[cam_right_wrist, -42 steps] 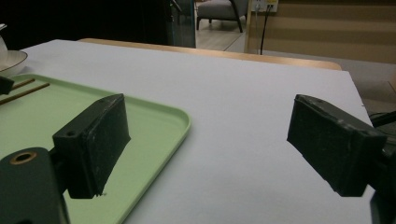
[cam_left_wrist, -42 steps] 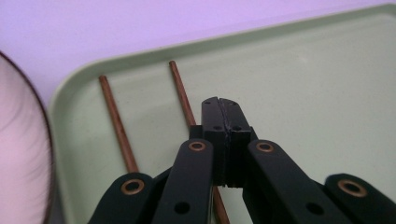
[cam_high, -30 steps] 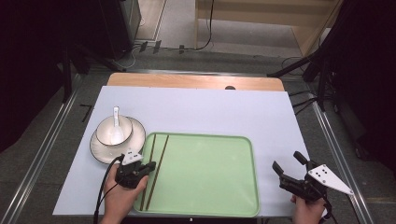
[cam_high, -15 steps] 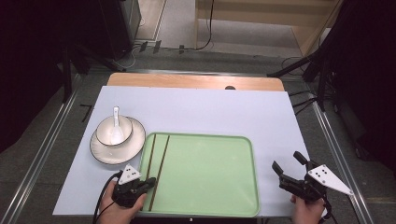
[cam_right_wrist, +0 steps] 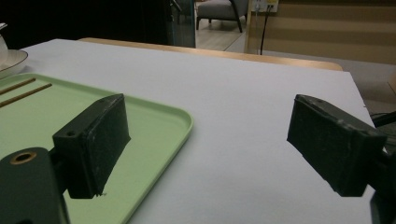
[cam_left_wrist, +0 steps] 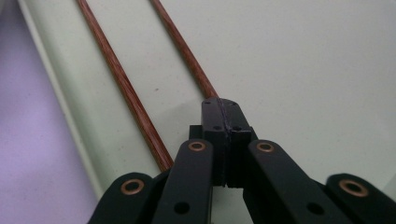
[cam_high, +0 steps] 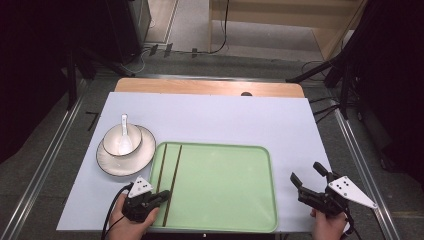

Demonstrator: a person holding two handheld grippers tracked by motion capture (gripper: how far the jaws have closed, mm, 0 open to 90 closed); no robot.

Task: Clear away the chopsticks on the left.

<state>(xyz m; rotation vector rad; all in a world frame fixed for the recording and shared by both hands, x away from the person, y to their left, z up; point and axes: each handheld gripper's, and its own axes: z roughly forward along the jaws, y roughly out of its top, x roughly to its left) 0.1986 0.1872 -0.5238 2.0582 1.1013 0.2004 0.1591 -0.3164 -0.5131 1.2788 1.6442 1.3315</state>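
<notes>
High view: 2 brown chopsticks (cam_high: 170, 177) lie side by side along the left edge of the green tray (cam_high: 225, 190), their long axes running from the near rim toward the far rim, almost parallel to the tray's left wall. The left gripper (cam_high: 161, 196) sits at the near left corner of the tray, right over the near ends of the sticks, so this hand is by far the nearer one. The right gripper (cam_high: 306, 183) rests off the tray's right side on the white bench cover (cam_high: 225, 120), well apart from the sticks.

In the left gripper view the jaws are pressed flat together with nothing between the pads. Their tips sit over the near end of the right chopstick (cam_left_wrist: 182, 46), which runs straight away from the gripper in line with it. The left chopstick (cam_left_wrist: 121, 84) passes just beside the jaws on their left. Since the sticks lie along the direction of reach rather than across it, I judge that the jaws would have to open and straddle a stick from above.

In the right gripper view the jaws stand wide apart and empty, one over the tray's rim (cam_right_wrist: 184, 126), the other over the bench.

Beyond the tray's left corner a bowl (cam_high: 121, 140) with a white spoon (cam_high: 125, 131) stands on a plate (cam_high: 125, 162).
</notes>
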